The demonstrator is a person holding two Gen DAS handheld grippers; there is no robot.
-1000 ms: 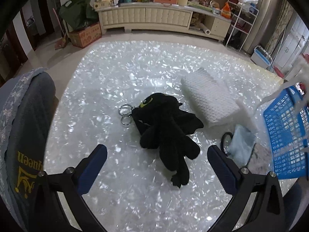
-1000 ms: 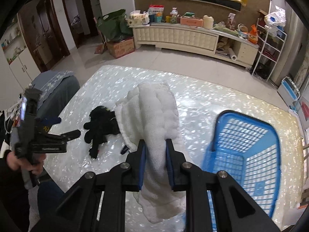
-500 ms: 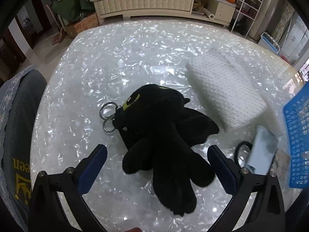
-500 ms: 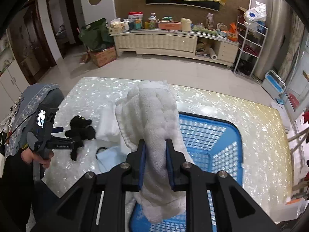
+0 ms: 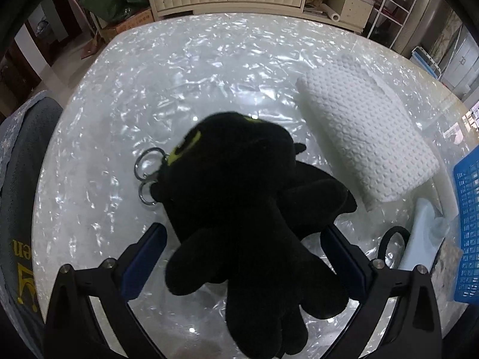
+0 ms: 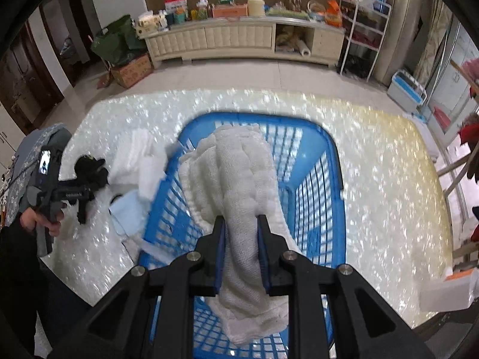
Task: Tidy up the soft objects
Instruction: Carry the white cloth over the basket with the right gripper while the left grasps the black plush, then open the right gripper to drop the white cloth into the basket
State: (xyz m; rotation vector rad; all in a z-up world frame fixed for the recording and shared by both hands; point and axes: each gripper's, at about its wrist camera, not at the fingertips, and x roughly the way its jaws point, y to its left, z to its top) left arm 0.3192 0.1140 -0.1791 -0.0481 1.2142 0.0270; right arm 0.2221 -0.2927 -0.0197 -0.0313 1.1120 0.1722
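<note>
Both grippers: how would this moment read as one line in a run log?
right gripper: shut on white cloth, over blue basket | left gripper: open, straddling black plush toy | table

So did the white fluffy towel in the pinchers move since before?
Yes. The right gripper carried the white towel rightward, from over the shiny table beside the blue basket to above the basket's inside.

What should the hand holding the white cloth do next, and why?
Probably lower a little and let go. The right gripper is shut on the white cloth, which already hangs over the blue basket, so opening should drop it inside.
</note>
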